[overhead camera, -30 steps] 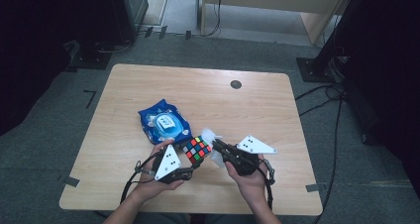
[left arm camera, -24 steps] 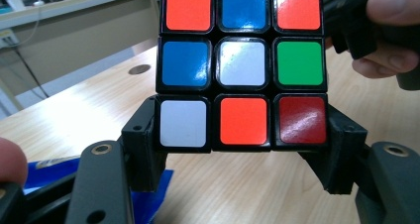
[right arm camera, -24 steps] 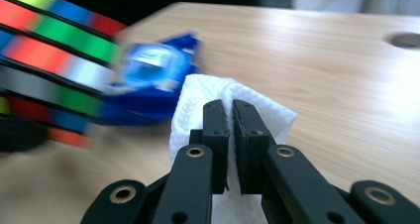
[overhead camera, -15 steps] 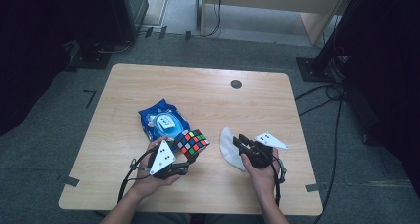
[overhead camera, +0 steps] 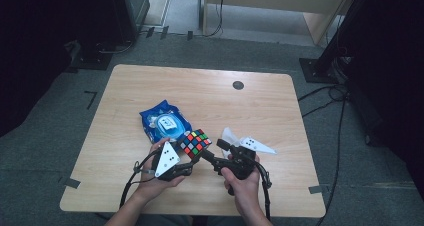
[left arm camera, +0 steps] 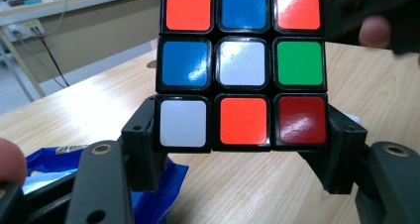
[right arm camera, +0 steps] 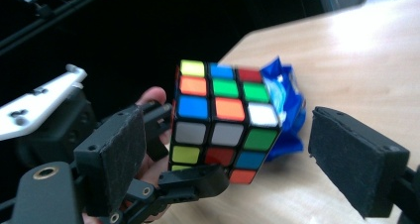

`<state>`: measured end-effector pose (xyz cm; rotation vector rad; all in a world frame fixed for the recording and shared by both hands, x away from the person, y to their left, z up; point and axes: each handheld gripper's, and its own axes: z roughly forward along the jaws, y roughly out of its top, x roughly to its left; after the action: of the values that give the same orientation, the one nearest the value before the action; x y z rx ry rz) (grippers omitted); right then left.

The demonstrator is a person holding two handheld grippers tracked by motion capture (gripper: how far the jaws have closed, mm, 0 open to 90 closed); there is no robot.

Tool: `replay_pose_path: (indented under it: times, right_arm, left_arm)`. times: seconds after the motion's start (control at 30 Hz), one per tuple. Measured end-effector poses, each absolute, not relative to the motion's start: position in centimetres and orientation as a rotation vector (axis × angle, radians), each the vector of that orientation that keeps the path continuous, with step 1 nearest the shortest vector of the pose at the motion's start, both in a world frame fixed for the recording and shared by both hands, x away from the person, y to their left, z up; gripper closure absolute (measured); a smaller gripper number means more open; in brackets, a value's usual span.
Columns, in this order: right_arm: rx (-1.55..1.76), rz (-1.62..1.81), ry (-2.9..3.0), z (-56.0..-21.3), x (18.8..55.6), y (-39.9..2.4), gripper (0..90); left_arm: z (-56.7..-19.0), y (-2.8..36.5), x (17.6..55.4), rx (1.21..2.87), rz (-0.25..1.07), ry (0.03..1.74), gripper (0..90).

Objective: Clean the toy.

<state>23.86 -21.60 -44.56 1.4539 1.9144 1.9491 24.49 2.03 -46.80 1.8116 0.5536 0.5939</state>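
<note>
Two grippers meet at the lower middle of the high view. The left gripper [overhead camera: 192, 151] clamps the multicoloured plastic puzzle cube [overhead camera: 195, 142] by its lower layer, lifted above the pale wooden table [overhead camera: 280, 111]. The right gripper [overhead camera: 212, 153] has just been opening; its jaws stand released, nothing between the pads. Judging by this, a layer turn is being set up: next, close on the cube's free layer squarely, then twist.
</note>
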Motion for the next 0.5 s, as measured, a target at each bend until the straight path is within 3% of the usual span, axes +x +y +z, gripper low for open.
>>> replay_pose_path:
  times: [0.27, 0.37, 0.5]
  right_arm:
    - [1.641, 2.009, 1.893, -46.3, 24.7, -21.0, 16.7]
    - [1.63, 2.052, 1.892, -46.6, 24.6, -20.9, 32.2]
    - [1.623, 2.058, 1.896, -46.7, 24.5, -21.2, 34.2]
  left_arm:
    - [-47.0, 0.6, 23.7, 1.804, 0.607, 0.539, 34.2]
    - [-47.2, 0.1, 23.3, 1.813, 0.606, 0.526, 34.2]
    - [-47.4, 0.1, 23.7, 1.831, 0.555, 0.525, 33.9]
